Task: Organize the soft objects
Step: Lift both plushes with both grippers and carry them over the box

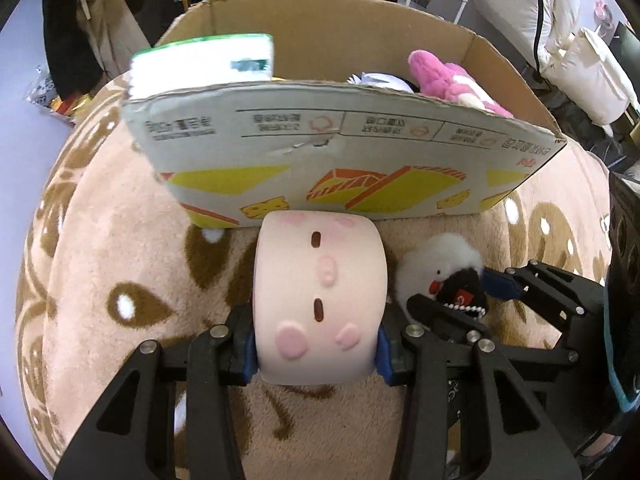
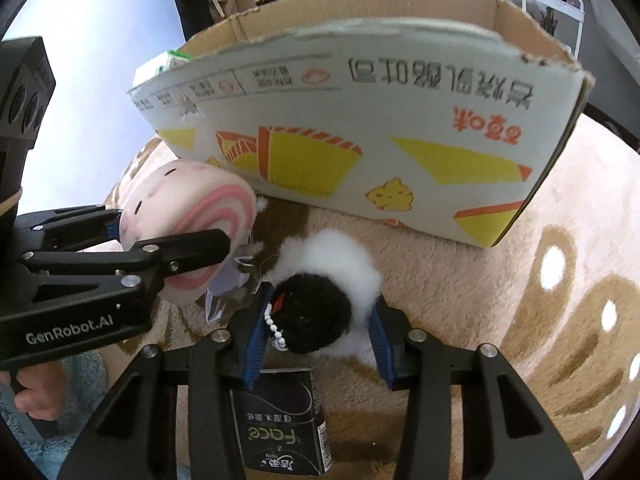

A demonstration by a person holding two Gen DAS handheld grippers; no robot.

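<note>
Plush blanket [image 1: 120, 240] bears one cardboard box [image 1: 340, 152], two gripped toys.

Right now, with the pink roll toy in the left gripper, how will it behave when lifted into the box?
The pink roll toy looks like soft foam or plush, so it is probably light and squashy; the left gripper pinches its flat ends. Its rounded side suggests it may roll if set down on the blanket. It seems unlikely to break if dropped into the cardboard box.
</note>
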